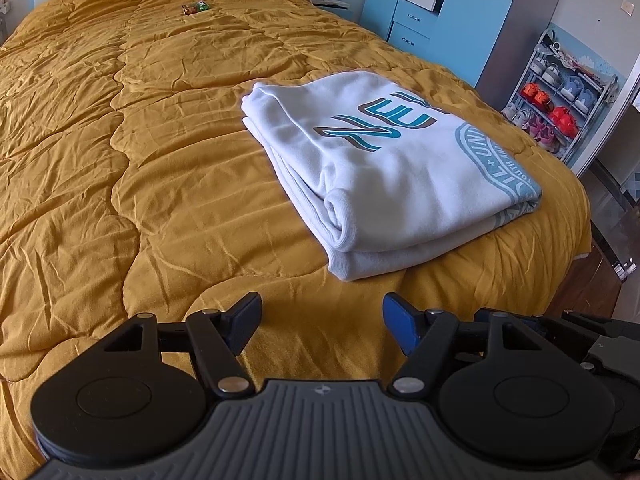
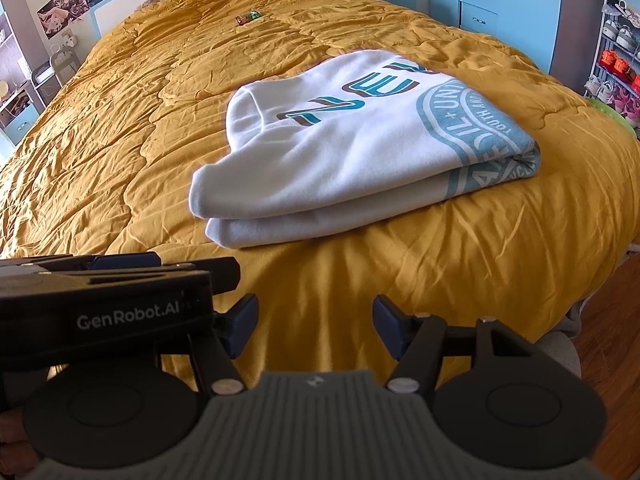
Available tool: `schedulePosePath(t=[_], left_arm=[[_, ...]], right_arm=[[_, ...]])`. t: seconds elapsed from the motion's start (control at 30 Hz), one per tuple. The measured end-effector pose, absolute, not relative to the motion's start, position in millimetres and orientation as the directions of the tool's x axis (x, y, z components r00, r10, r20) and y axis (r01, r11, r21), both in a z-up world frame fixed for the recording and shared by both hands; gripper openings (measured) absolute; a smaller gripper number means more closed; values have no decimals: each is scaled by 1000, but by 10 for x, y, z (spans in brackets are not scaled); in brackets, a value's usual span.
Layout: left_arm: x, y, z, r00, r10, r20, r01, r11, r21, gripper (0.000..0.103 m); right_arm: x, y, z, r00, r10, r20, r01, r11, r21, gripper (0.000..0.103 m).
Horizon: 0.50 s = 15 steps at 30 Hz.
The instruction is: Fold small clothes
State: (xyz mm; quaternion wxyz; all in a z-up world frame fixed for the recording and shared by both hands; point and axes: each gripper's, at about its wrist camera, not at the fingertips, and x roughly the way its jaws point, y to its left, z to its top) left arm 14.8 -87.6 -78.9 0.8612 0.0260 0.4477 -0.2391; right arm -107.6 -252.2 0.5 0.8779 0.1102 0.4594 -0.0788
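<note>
Sweatshirt (image 1: pixel 384 168): white, teal print, folded into a thick rectangle, lying flat on the mustard quilt (image 1: pixel 120 160) near the bed's near right corner.
Fold state: looks finished, layers stacked and squared; judged done or near done.
Left gripper (image 1: pixel 322 328): released, jaws wide apart, nothing between the pads, hanging over bare quilt just short of the sweatshirt.
Right gripper (image 2: pixel 314 330): released too, jaws spread, empty, also short of the garment and not touching it.
Gripper spacing: left unit's body fills the right wrist view's left side, so the two sit close together; risk of knocking each other if either swings inward.
Main risk: dragging a pad across the top layer and peeling the fold open; thick fleece, loose rolled edge on the near left corner (image 1: pixel 340 220) likely to spring back.
Second risk: pinching quilt along with the bottom layer, since the quilt is soft and rumpled under the stack.
Bed edge: quilt drops off just right of the sweatshirt toward the wood floor (image 2: pixel 600 320); a push to the right could slide it off.
Open room: wide bare quilt to the left and beyond, clear for any shift.
Small packet (image 1: pixel 195 7): far up the bed, well apart; possibly a snack wrapper, too small to tell.
Shoe rack (image 1: pixel 560 96): beyond the bed's right side, out of the working path.
</note>
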Motion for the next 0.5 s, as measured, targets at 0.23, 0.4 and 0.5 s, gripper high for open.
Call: schedulePosePath(t=[0.23,0.4,0.5], left_arm=[[153,-870,-793,482,-386,-787,437,884,-166,81],[149,-871,-788,481,-385,-788,439,883,-163,81],[146,-872,-788,478,-385,-789,441,882,-163,81]], right_arm=[[-1074,-2506,-4,566,-37,-823,236,964,119,60],[-1073,-2501,-9,568,-32,-823,232,965,123,60],[-1073,-2500,-9,568,-31,-823,232,965,123,60]])
